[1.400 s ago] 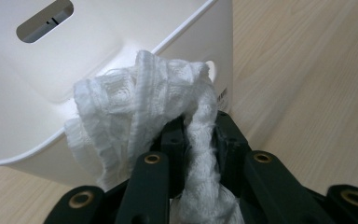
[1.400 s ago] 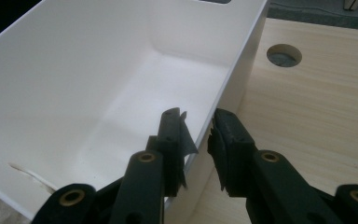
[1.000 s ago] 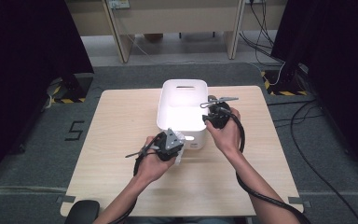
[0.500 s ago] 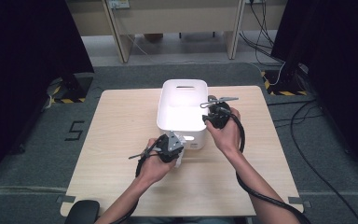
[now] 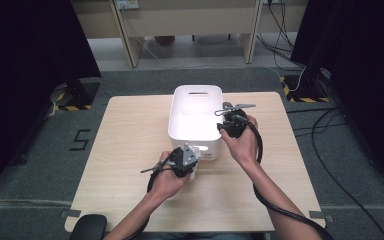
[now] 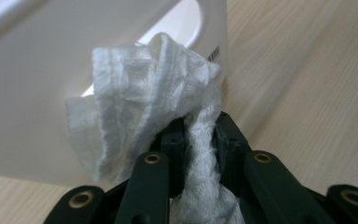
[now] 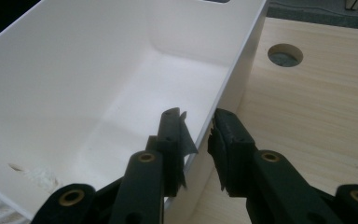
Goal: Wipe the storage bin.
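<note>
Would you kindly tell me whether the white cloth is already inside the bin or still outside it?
Outside. The left claw holds the bunched white cloth against the outer wall of the white bin, beside the handle slot.

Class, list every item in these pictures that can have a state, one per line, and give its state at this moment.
White bin: upright on the table, open-topped, nothing seen inside it.
White cloth: bunched, pinched between jaws, beside the bin's handle end.
Left gripper: shut on the cloth.
Right gripper: jaws astride the bin's side wall, gripping it.
Wooden table: bears the bin.
</note>
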`<state>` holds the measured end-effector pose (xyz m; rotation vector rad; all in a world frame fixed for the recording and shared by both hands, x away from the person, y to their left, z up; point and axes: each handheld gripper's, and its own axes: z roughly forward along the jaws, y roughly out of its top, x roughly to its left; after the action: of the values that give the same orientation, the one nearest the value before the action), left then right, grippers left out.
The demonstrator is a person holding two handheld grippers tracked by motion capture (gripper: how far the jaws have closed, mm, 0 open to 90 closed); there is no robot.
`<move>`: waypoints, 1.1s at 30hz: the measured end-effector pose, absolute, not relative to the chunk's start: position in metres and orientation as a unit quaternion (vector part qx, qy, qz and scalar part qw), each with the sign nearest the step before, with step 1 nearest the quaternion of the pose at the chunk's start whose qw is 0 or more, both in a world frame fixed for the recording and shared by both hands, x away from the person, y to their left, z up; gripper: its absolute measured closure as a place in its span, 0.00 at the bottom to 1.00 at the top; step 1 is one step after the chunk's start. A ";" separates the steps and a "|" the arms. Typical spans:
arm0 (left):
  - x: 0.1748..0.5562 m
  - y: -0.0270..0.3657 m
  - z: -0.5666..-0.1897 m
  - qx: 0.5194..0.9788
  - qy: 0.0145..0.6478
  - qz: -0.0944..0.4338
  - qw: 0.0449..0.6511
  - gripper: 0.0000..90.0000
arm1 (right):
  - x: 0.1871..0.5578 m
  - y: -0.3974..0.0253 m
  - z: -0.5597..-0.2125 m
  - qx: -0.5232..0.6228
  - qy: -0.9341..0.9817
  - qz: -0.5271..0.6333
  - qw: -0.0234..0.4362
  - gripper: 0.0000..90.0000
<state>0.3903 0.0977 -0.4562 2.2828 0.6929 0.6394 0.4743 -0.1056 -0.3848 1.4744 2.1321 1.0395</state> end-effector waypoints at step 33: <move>0.399 0.090 -0.488 0.883 0.267 0.230 0.310 0.86 | 0.474 -0.105 -0.385 0.520 0.752 0.366 0.173 0.82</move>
<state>0.3988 0.0901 -0.4877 2.3323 0.7048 0.6078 0.4741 -0.1051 -0.3852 1.4759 2.1317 1.0381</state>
